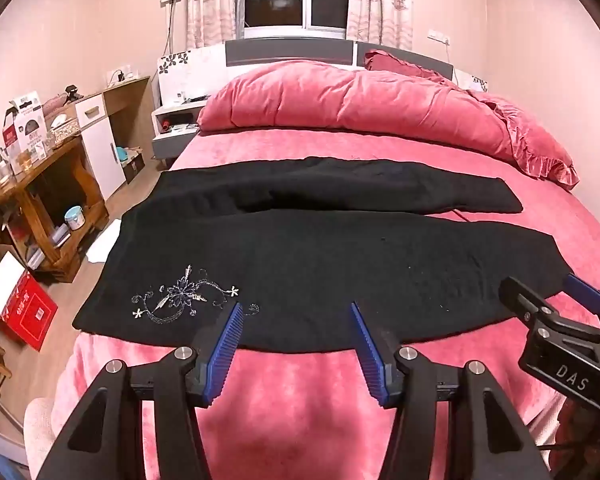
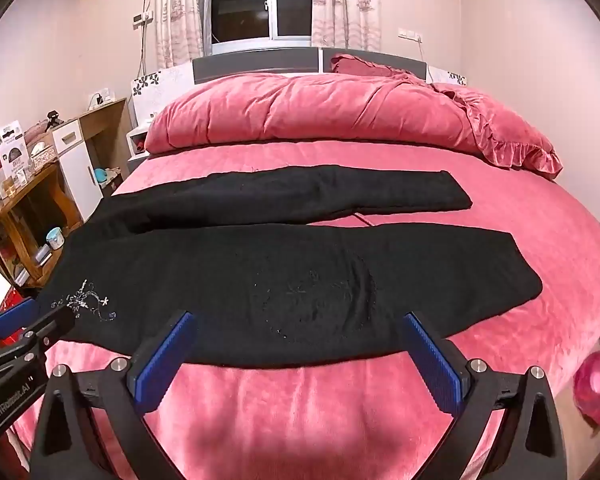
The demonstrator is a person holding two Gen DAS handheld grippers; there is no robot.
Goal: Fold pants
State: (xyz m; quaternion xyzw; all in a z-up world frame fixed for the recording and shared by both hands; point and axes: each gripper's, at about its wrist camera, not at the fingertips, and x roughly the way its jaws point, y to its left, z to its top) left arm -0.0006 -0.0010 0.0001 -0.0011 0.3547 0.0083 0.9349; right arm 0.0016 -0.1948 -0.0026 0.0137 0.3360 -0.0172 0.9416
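Observation:
Black pants [image 1: 320, 264] lie spread flat across the pink bed [image 1: 300, 400], waist to the left, both legs pointing right, with silver embroidery [image 1: 180, 300] near the left front. They also show in the right wrist view [image 2: 292, 272]. My left gripper [image 1: 296, 308] is open and empty, its fingertips over the near edge of the pants. My right gripper [image 2: 296, 318] is open and empty over the same near edge, further right. Each gripper shows in the other's view: the right gripper [image 1: 548, 296], the left gripper [image 2: 32, 312].
A pink duvet [image 1: 360, 108] and pillow lie heaped at the head of the bed. A wooden table [image 1: 40, 196], white cabinet [image 1: 100, 148] and red box [image 1: 28, 312] stand on the floor to the left. A pink balloon [image 2: 598, 392] sits at the bed's right.

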